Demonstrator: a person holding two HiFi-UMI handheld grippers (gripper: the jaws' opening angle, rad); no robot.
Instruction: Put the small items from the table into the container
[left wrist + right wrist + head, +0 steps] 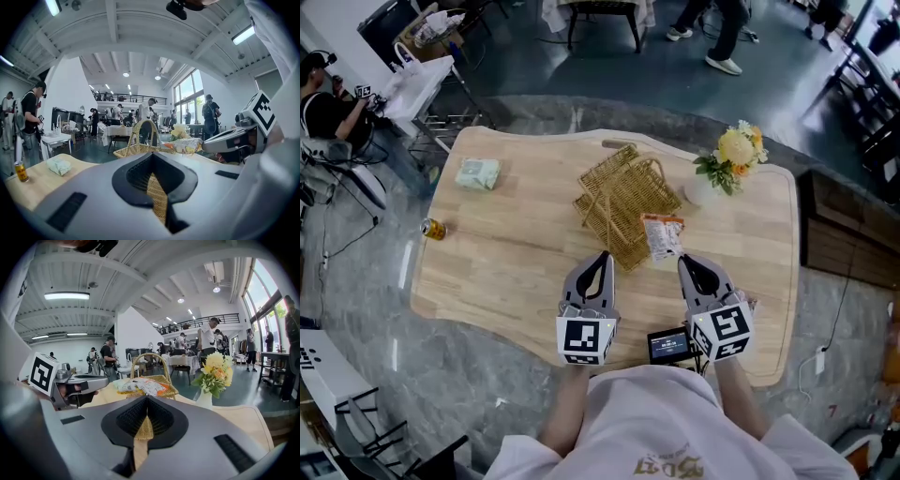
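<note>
Looks down on a pale wooden desk (516, 272). Finds a wicker basket (619, 197) with a hoop handle near the middle of the desk. Finds a white-and-orange snack packet (663, 236) at the basket's 5 o'clock, lying against the rim; carries print, too small to read. Shows a pale green soft pack (478, 173) out at 10 o'clock, well apart from the basket, with no legible label. Shows a small yellow-and-red can (434, 229) upright at the 9 o'clock edge, brand unreadable. Shows a white vase of yellow flowers (729, 161) at 2 o'clock.

Holds the left gripper (602, 256) and the right gripper (684, 261) side by side at 6 o'clock, both aimed toward 12 and tips just short of the basket and the packet. Has the left jaws together at the tips, clamped on nothing, with only basket weave visible through the gap behind them. Has the right jaws together likewise, empty, facing the packet and basket.

Bears a marker cube (586, 339) on each gripper: black-and-white square patterns, no letters. Includes a small black screen (668, 345) between the cubes, its lit text too fine to read.
</note>
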